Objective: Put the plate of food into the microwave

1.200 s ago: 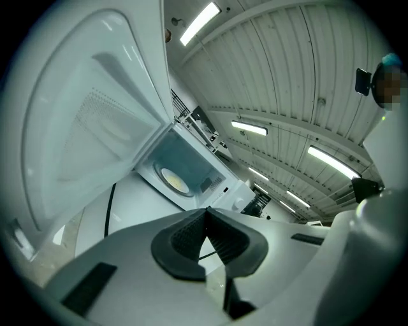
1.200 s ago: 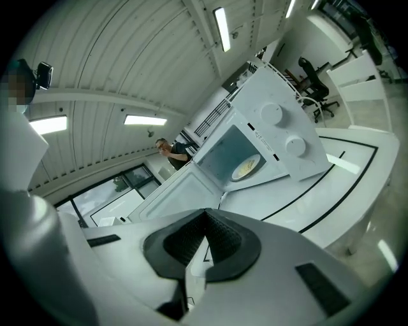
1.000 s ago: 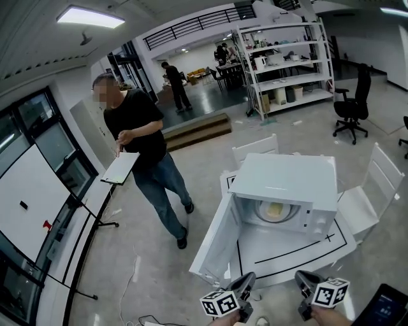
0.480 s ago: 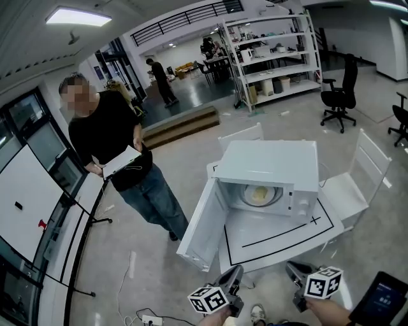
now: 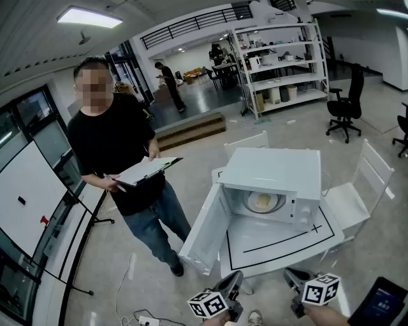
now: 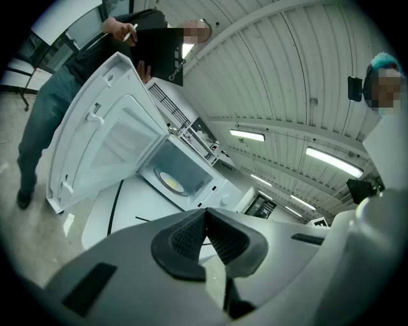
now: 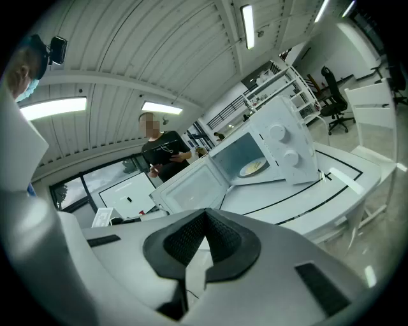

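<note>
Ahead of the left tongs (image 5: 233, 282) and the right tongs (image 5: 293, 277) spreads a glossy grey concrete floor (image 5: 293, 137). Far beyond them stands a tall white metal shelving rack (image 5: 280, 57), with a black swivel office chair (image 5: 345, 105) out past the right tongs. A low brown wooden step (image 5: 191, 130) lies far ahead of the left tongs. Well to that side runs a dark-framed glass wall (image 5: 32, 191), and nearer in stands a person in a black T-shirt (image 5: 118, 146). High overhead glows a bright rectangular ceiling panel (image 5: 89, 17).
</note>
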A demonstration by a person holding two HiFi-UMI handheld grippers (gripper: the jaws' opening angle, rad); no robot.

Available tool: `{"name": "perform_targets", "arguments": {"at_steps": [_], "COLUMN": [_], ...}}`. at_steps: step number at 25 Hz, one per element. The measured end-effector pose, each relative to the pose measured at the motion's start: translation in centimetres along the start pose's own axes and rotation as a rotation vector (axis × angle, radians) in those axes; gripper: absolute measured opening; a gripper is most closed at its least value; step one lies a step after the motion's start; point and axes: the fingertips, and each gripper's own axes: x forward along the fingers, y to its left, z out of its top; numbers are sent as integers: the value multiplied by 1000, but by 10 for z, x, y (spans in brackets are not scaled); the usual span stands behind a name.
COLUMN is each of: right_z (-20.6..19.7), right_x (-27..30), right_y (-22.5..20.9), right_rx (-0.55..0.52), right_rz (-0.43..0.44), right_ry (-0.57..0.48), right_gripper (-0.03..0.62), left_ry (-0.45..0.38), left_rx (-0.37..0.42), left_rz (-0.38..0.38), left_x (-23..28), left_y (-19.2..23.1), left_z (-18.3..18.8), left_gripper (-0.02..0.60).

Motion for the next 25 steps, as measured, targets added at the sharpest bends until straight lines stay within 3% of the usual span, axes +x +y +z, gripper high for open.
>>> {"name": "perform_targets", "arguments": {"at_steps": [25], "right_z": [7], "right_x": [0], "right_y": [-10], "right_rx": [-20], "right_rz": [13], "right_ry": [4], "right_gripper": [1], "left_ry": [11], "left_rx": [-2], "left_rz": [-1], "left_x": [18], "left_y": [-5], "left_z": [-6], "left_gripper": [6]}}
